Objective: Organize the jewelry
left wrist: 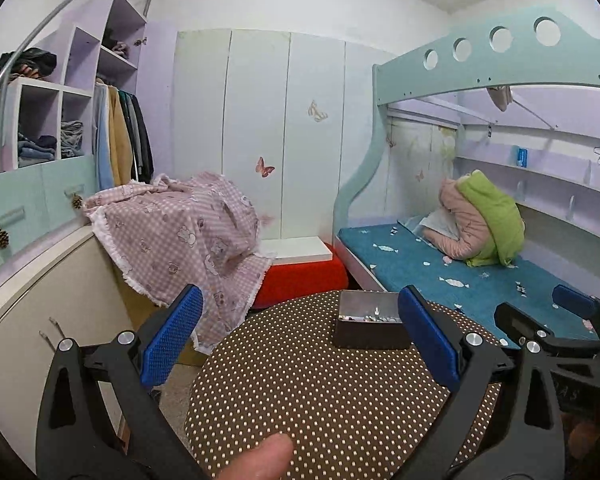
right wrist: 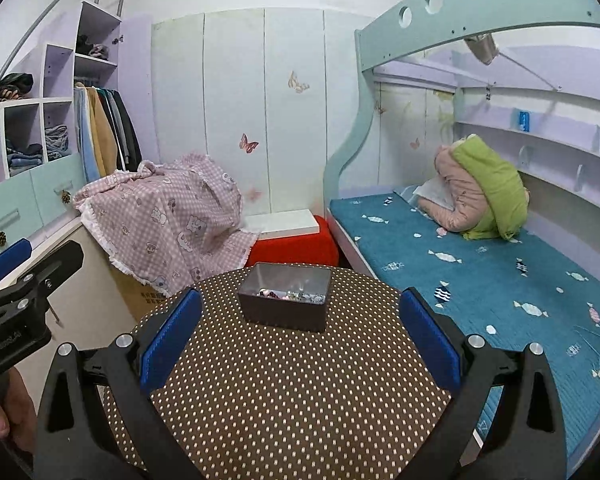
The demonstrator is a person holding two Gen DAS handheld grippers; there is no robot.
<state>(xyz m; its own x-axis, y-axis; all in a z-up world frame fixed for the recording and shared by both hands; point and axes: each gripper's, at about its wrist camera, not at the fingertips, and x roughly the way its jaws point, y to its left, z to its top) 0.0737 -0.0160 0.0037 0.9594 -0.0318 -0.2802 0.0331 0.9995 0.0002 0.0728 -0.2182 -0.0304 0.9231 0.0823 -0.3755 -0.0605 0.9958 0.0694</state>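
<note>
Standing by the round polka-dot counter (right wrist: 284,392), I see a dark open-topped box (right wrist: 284,312) sitting on it toward twelve o'clock, close to the far edge. A small heap of jewelry (right wrist: 288,295) lies in the bottom of the box: beads, something pinkish, bits that glint. The rest of the counter top shows nothing but dots.

The left gripper (left wrist: 300,344) hangs over the near part of the counter with its blue pads spread wide and nothing between them; the box lies just ahead at about one o'clock. The right gripper (right wrist: 300,344) is likewise spread wide and empty, with the box straight ahead at twelve.

With all the pieces in the box and both tools empty, this would fit either a sorting about to draw pieces out or a tidying in which everything has been gathered in; I can't tell which. Any reach into the box would call for a steep approach over its wall and a fine pinch, since the pieces are small and tangled together.

What the individual pieces are is too small to make out. In the left view the gripper's right finger covers the box's right corner, and the counter's near edge is cut off behind the tool bodies.
</note>
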